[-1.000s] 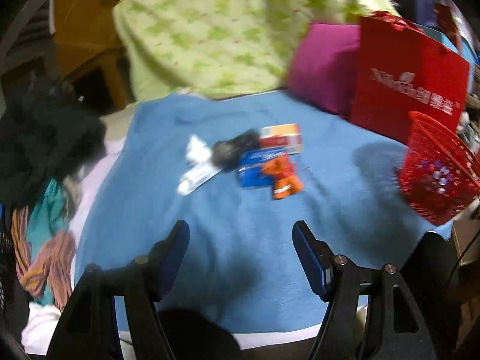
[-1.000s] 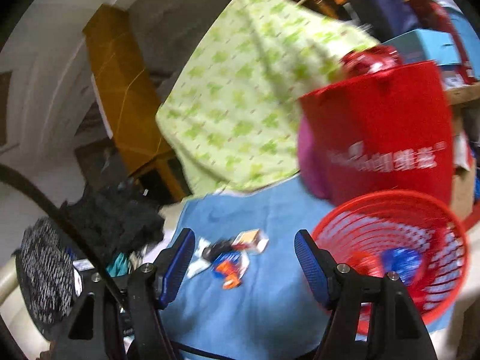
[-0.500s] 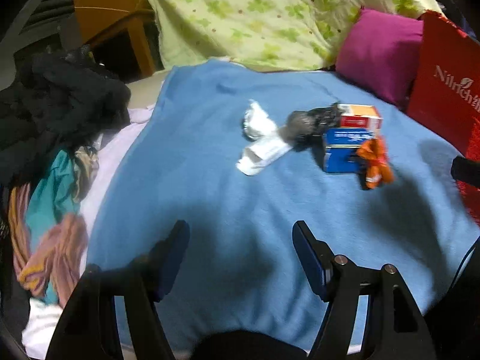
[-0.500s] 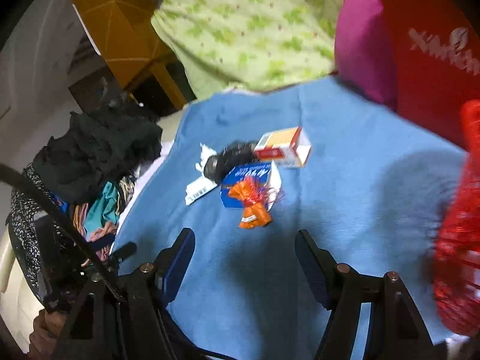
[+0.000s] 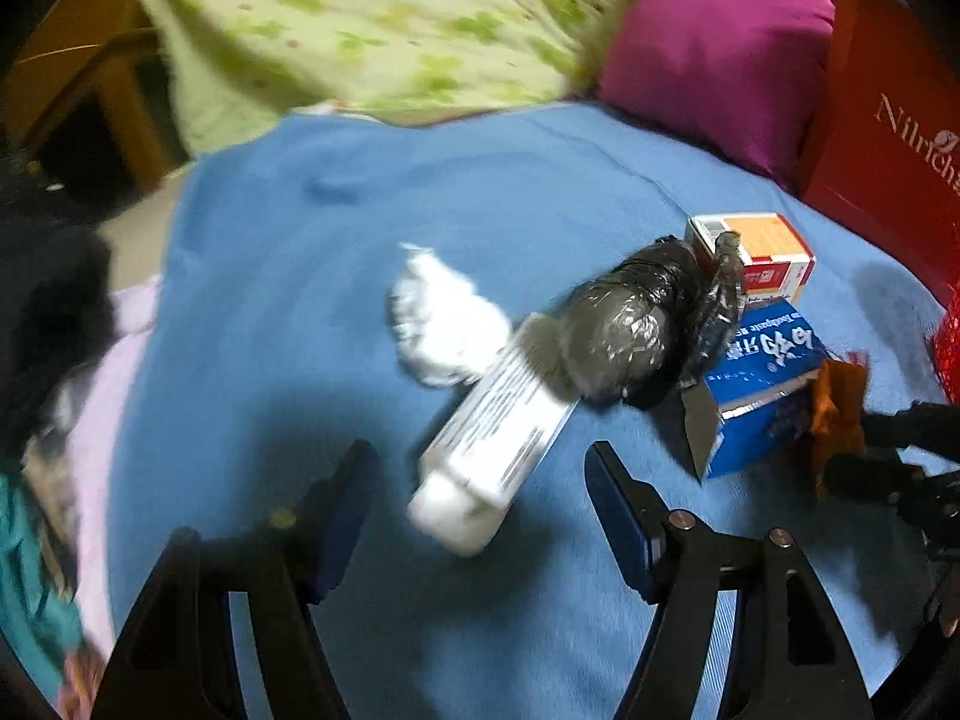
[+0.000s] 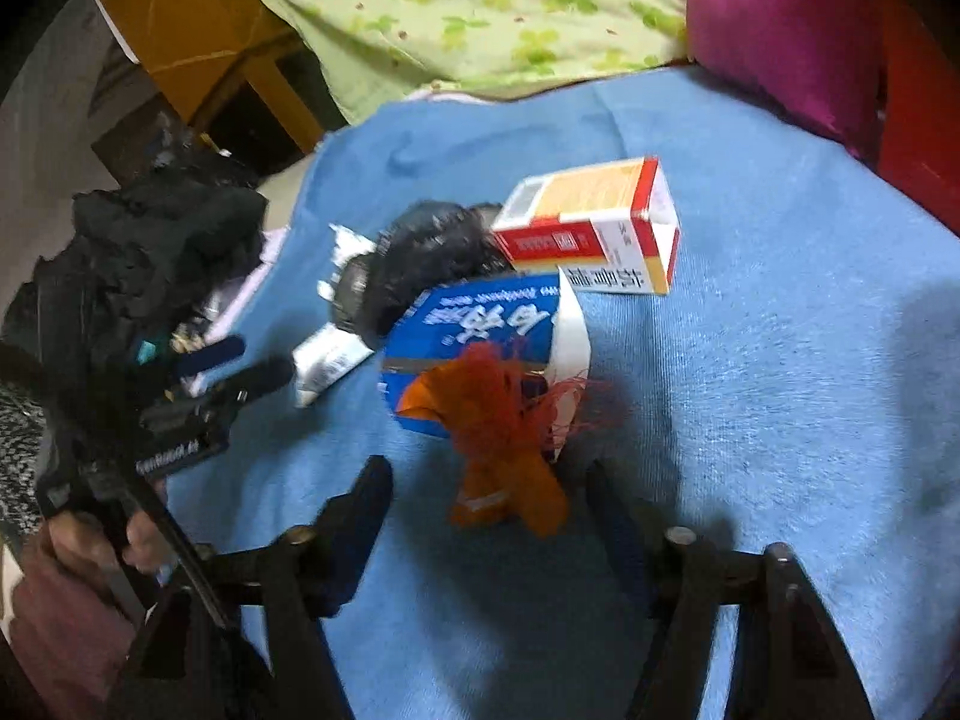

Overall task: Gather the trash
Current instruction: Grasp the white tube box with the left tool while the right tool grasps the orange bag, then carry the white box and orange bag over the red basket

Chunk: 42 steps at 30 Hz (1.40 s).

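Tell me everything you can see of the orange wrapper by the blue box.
The orange wrapper is a crumpled, twisted piece of thin plastic or foil with frayed red netting or threads bunched at its top. It lies on the blue blanket, its upper end against the blue box. It sits between the fingers of the right gripper, whose jaws have just been closing; the pads do not yet seem to press on it.

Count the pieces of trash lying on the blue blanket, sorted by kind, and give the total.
Cardboard boxes: 3 (white box, blue box, red and orange box)
Black plastic bundle: 1
Crumpled white paper: 1
Orange wrapper: 1
Total: 6
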Motion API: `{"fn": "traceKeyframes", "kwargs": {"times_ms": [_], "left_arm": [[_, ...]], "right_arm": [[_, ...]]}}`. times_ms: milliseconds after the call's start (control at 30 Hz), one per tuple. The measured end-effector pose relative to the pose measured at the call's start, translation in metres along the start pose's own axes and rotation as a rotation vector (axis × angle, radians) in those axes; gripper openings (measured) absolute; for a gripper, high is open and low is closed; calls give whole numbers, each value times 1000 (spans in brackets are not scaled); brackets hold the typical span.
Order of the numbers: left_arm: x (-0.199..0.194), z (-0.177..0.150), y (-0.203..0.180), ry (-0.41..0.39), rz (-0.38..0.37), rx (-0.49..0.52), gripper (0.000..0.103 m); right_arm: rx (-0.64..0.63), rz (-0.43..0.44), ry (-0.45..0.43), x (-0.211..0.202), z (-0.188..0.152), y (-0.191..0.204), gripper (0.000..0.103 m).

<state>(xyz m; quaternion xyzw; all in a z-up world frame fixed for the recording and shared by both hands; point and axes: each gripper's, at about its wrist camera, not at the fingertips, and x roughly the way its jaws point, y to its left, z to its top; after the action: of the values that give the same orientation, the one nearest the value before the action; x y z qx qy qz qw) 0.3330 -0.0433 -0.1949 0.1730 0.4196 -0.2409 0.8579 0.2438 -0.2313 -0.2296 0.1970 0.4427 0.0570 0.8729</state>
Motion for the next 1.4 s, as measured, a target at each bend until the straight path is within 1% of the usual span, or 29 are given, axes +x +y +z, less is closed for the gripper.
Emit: {"fn": "traceKeyframes", "kwargs": {"times_ms": [33, 100, 167, 200, 233, 300, 400, 500, 633, 700, 833, 867, 933, 1033, 1133, 1167, 1300, 1400], "left_arm": [[12, 4, -2, 26, -18, 22, 72], [29, 7, -2, 66, -22, 37, 72], [42, 7, 1, 97, -71, 15, 72], [44, 6, 2, 100, -72, 8, 69], [46, 5, 4, 103, -71, -4, 57], [46, 2, 8, 99, -91, -35, 55], [36, -7, 9, 85, -96, -75, 50], [19, -23, 2, 90, -68, -102, 47], [-20, -50, -6, 78, -46, -155, 42], [-40, -64, -12, 77, -22, -173, 42], [-85, -89, -33, 36, -27, -188, 41], [-95, -94, -40, 30, -21, -189, 41], [-111, -99, -50, 14, -35, -208, 41], [-138, -99, -65, -43, -60, -222, 41], [-167, -89, -85, -103, -75, -220, 41], [-177, -86, -93, -123, -70, -213, 41], [-217, -70, -124, -215, 7, -161, 41], [-242, -60, -147, -277, 96, -135, 41]], "right_arm": [[-1, -1, 11, 6, 0, -1, 41], [-1, 3, 6, 9, -1, -3, 38], [-12, 7, 2, 6, -3, -3, 34], [-8, 16, 2, 3, -4, -5, 34], [-1, 26, 2, 0, -6, -7, 34], [22, 58, -2, -9, -12, -13, 34], [57, 99, -20, -29, -21, -19, 34], [52, 114, -54, -52, -29, -17, 34], [35, 134, -110, -89, -37, -12, 34], [26, 140, -136, -105, -39, -8, 34], [21, 156, -184, -137, -49, -5, 34], [20, 157, -192, -144, -52, -4, 34], [14, 163, -210, -159, -58, -4, 34], [-4, 158, -244, -183, -69, -2, 34], [-11, 149, -279, -204, -78, -3, 34], [-11, 147, -296, -214, -80, -5, 34], [-12, 139, -359, -249, -86, -11, 34], [-9, 137, -401, -270, -89, -13, 34]]}}
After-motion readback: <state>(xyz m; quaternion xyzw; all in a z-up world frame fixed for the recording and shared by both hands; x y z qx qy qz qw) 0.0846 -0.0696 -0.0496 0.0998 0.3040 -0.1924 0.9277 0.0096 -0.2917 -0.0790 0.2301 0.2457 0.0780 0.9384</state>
